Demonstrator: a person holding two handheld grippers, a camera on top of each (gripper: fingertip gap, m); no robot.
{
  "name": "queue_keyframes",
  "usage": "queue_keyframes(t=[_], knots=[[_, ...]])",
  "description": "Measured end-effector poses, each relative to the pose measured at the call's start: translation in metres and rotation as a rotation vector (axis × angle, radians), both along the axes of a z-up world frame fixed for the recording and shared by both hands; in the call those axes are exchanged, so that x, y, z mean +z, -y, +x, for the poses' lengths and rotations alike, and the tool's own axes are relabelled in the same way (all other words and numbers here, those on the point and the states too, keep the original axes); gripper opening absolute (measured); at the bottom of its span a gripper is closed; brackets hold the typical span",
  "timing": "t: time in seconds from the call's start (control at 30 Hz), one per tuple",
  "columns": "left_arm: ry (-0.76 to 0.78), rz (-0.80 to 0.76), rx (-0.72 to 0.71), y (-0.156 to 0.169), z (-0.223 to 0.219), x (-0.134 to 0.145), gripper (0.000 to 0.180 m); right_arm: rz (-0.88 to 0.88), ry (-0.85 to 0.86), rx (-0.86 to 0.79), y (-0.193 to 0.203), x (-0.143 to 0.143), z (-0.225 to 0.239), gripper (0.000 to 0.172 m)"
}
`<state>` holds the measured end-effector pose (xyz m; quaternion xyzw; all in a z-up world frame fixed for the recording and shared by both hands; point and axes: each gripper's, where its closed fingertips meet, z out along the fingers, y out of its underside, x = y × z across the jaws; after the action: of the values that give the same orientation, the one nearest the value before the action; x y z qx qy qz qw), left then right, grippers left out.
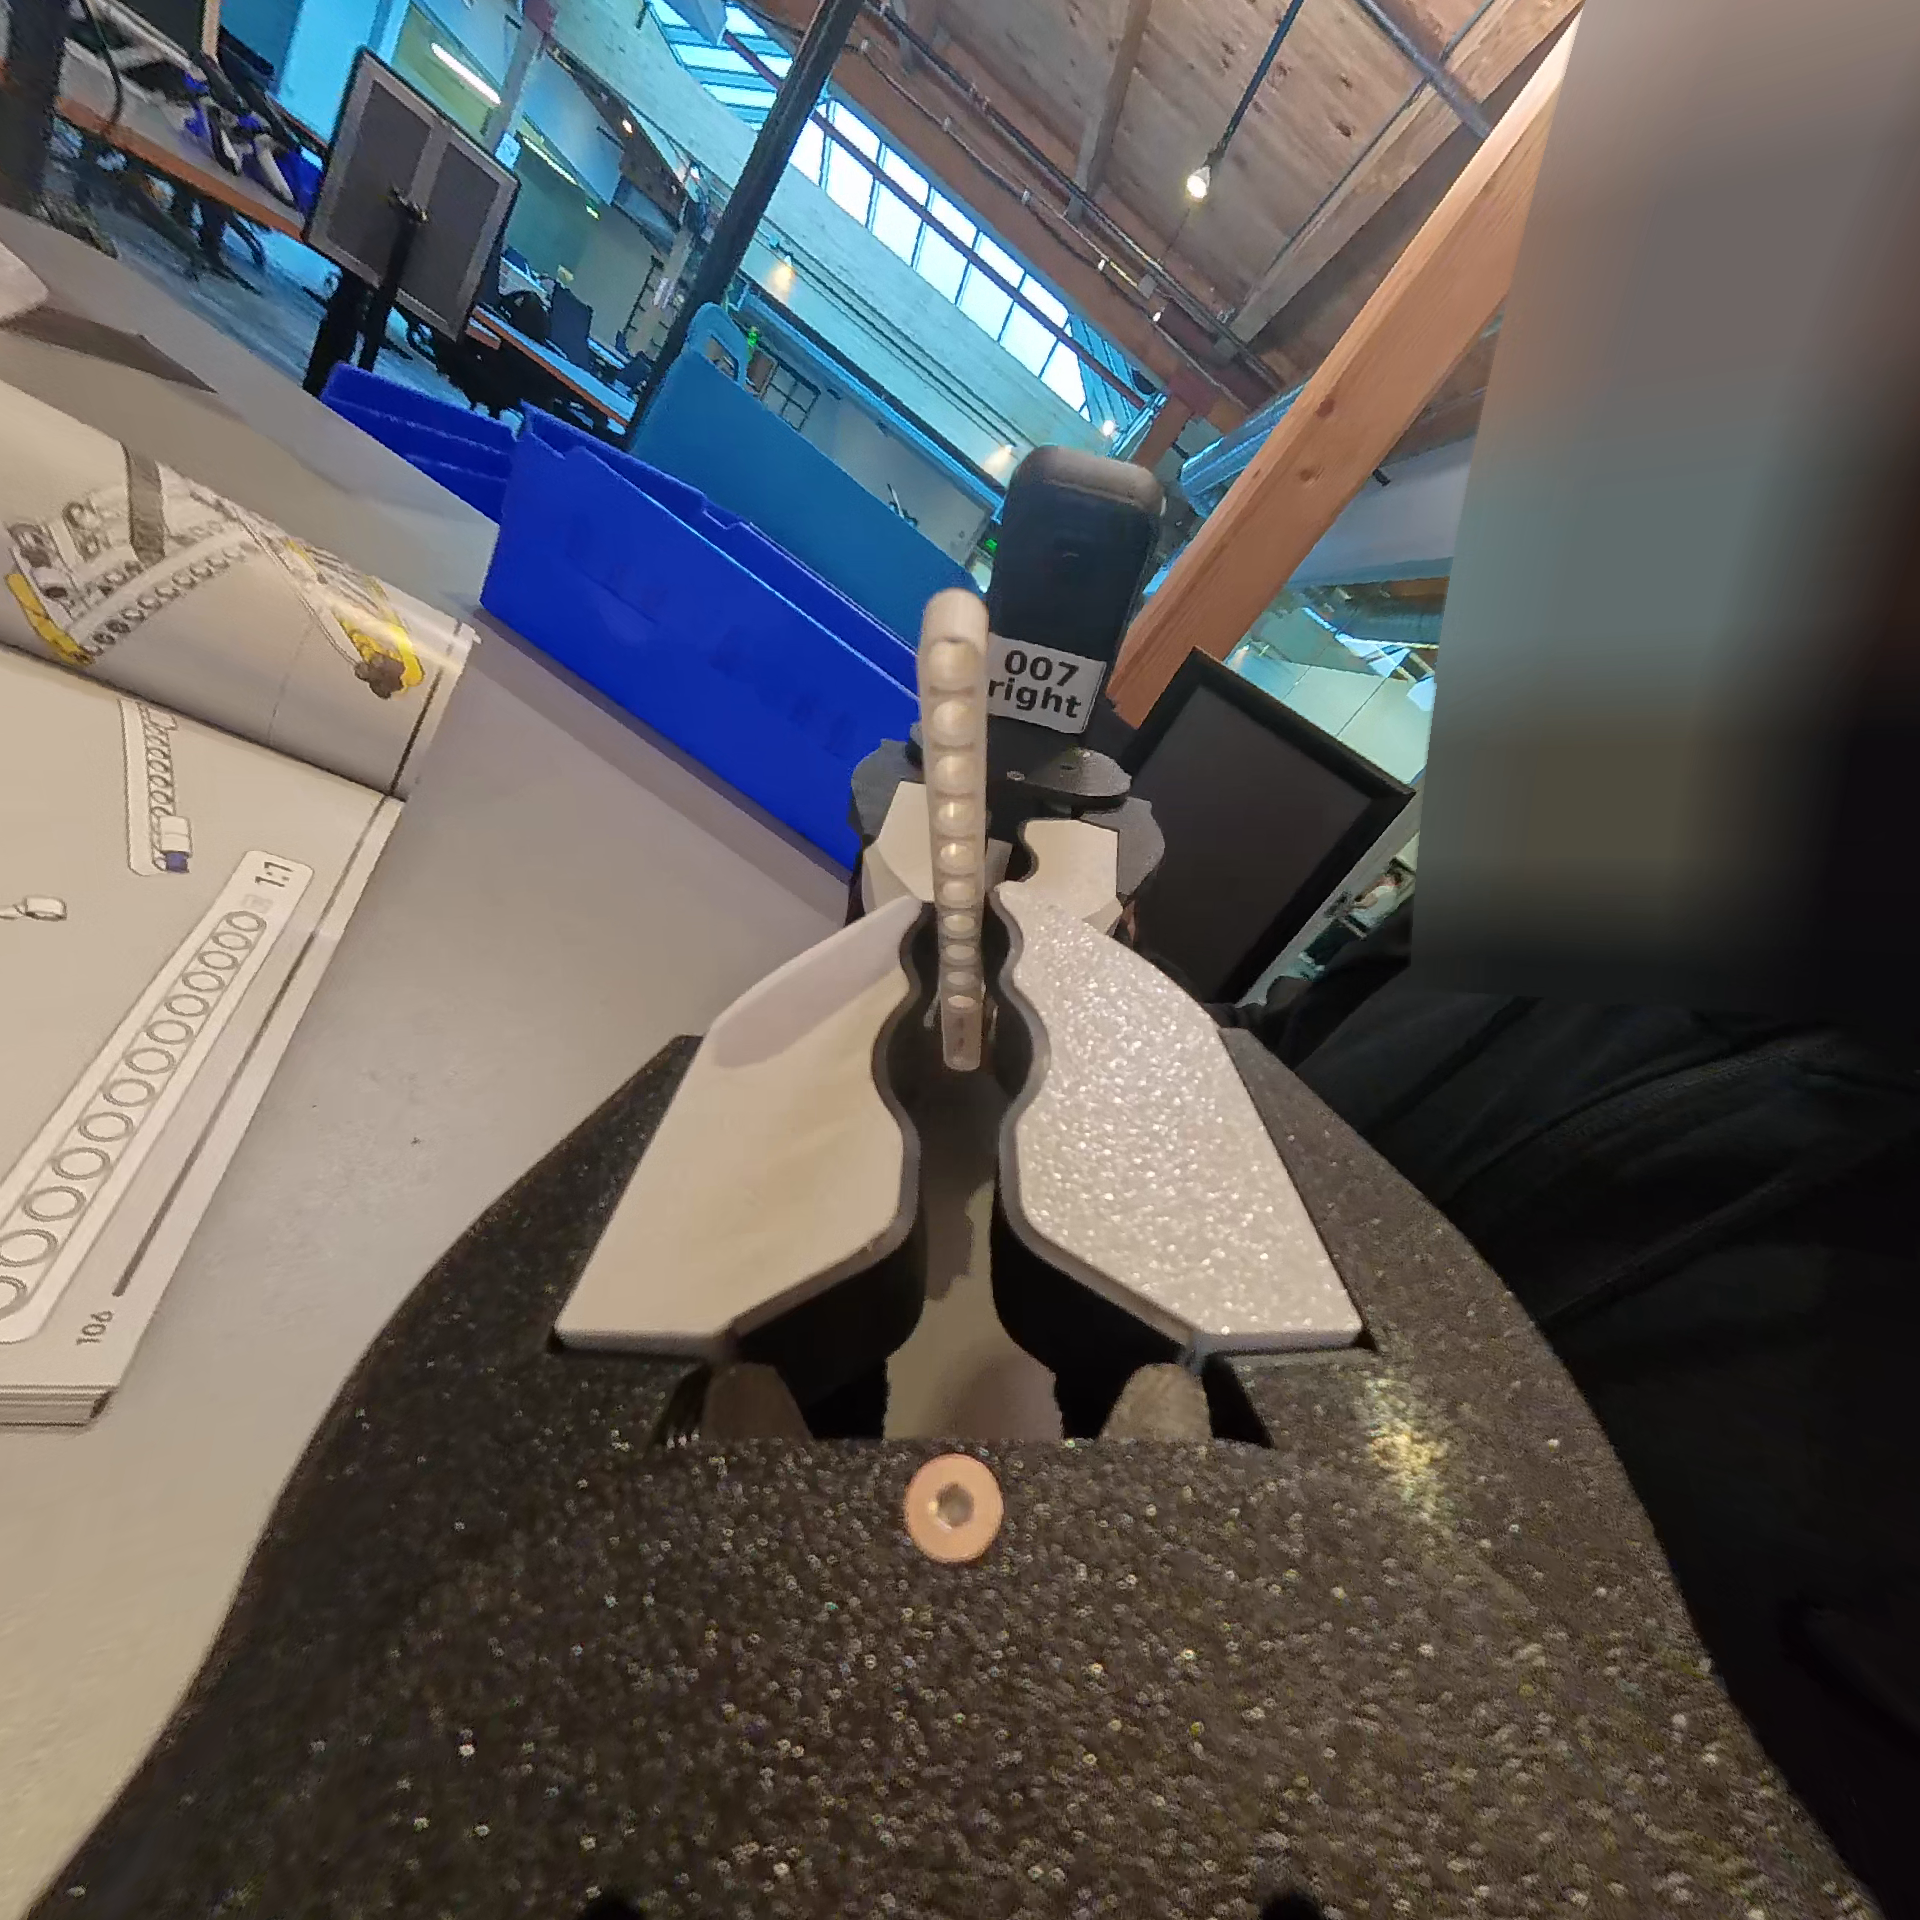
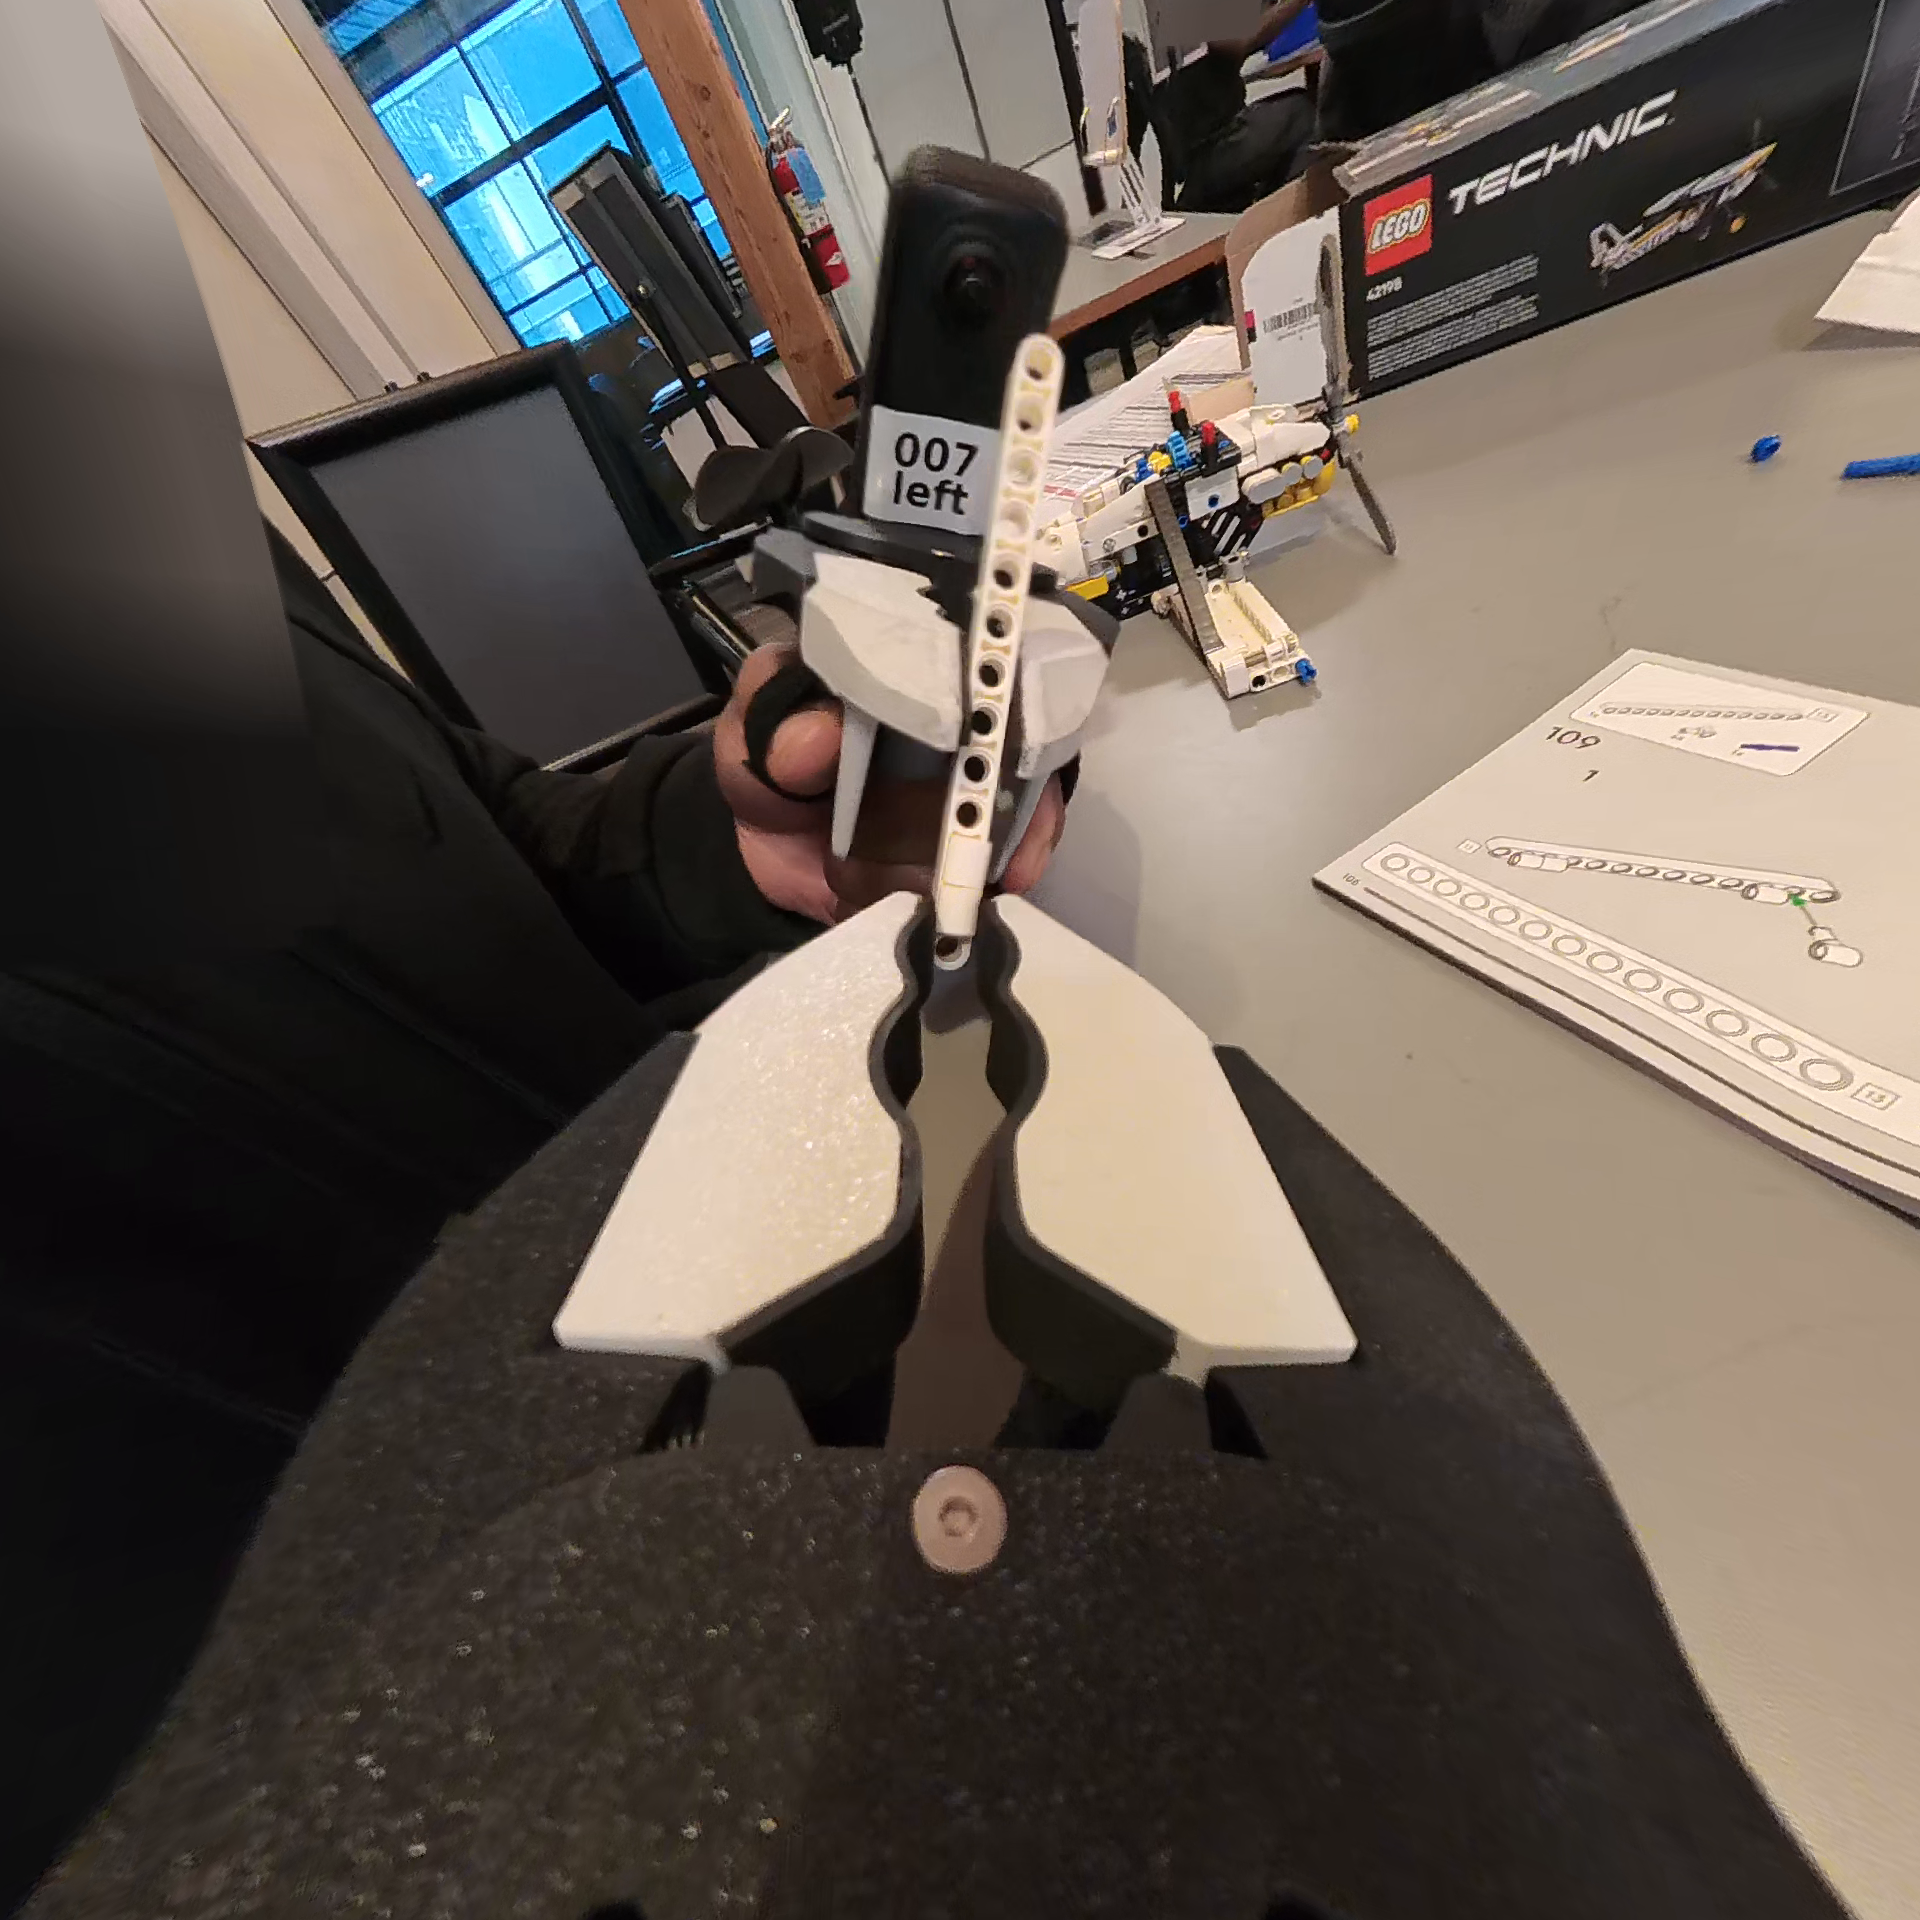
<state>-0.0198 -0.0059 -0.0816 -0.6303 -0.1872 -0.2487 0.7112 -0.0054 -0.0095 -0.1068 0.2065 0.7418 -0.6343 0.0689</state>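
Observation:
A long white beam with a row of holes (image 1: 954, 790) stands upright between the two grippers, which face each other above the grey table (image 1: 540, 935). My left gripper (image 1: 961, 920) is shut on the beam around its middle. The right wrist view shows the left gripper's fingers (image 2: 883, 665) flanking the beam (image 2: 1003, 582). My right gripper (image 2: 954, 930) is shut on the beam's lower end, just below a small white sleeve piece (image 2: 966, 873) on the beam. The right gripper also shows in the left wrist view (image 1: 987, 883), behind the beam.
An open instruction booklet (image 2: 1662, 935) lies on the table; it also shows in the left wrist view (image 1: 156, 1039). A partly built white and yellow plane model (image 2: 1226, 520) and a black box (image 2: 1558, 208) stand farther back. Blue bins (image 1: 675, 623), loose blue pieces (image 2: 1766, 449) and a hand (image 2: 779, 790) are in view. My two grippers' fingertips are within a few centimetres of each other.

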Motion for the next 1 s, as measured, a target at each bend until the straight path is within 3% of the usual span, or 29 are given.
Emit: queue_keyframes(t=[0.2,0.3,0.4,0.53,0.77,1.0], knots=[[0.032,0.018,-0.029,0.001,0.000,0.001,0.008,-0.009,-0.043,-0.009,-0.001,0.004,0.000,0.007],[-0.025,-0.003,0.035,0.001,-0.002,0.001,0.010,-0.005,-0.020,-0.047,-0.002,0.001,-0.005,0.007],[-0.010,-0.038,0.015,-0.003,0.003,-0.004,0.022,-0.085,0.027,-0.070,-0.005,0.009,-0.008,0.007],[0.001,-0.034,0.028,-0.007,0.005,-0.004,0.010,-0.110,0.055,-0.063,-0.001,0.009,-0.006,0.007],[0.066,-0.021,-0.025,-0.006,0.007,-0.005,0.008,-0.105,0.053,-0.057,0.001,0.008,-0.003,0.008],[0.026,-0.042,-0.036,-0.005,0.013,-0.006,0.008,-0.095,0.050,-0.039,0.001,0.009,0.001,0.008]])
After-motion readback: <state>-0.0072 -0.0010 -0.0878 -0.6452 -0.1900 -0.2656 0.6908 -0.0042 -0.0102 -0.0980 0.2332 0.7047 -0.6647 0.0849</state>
